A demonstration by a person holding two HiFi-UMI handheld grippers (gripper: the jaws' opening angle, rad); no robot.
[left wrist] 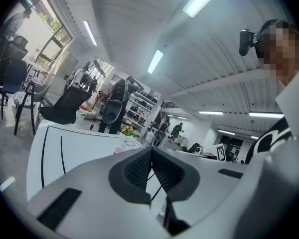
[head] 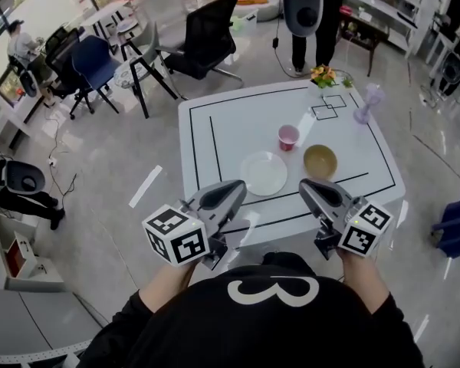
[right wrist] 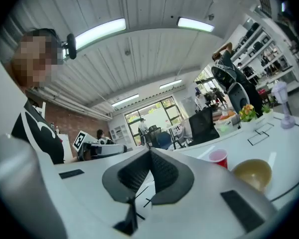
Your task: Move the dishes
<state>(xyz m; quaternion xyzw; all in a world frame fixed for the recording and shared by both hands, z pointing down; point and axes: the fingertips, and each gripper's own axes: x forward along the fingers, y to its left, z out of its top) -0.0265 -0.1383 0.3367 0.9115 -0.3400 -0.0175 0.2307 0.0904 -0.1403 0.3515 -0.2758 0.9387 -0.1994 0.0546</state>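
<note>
A white plate point(head: 264, 172) lies on the white table point(head: 222, 125) near its front edge. Right of it sits a tan bowl point(head: 320, 161), and a pink cup point(head: 288, 136) stands just behind the two. My left gripper point(head: 234, 187) hovers over the front edge, left of the plate; its pads meet with nothing between them point(left wrist: 151, 151). My right gripper point(head: 307, 187) is held just in front of the bowl, also shut and empty point(right wrist: 149, 153). The right gripper view shows the cup point(right wrist: 219, 158) and the bowl point(right wrist: 252, 174) ahead on the right.
A small purple fan point(head: 368, 102) and a pot of flowers point(head: 322, 75) stand at the table's far right corner. Black lines mark the tabletop. A black chair point(head: 203, 41) stands beyond the far left corner, and a person point(head: 310, 21) beyond the far right side.
</note>
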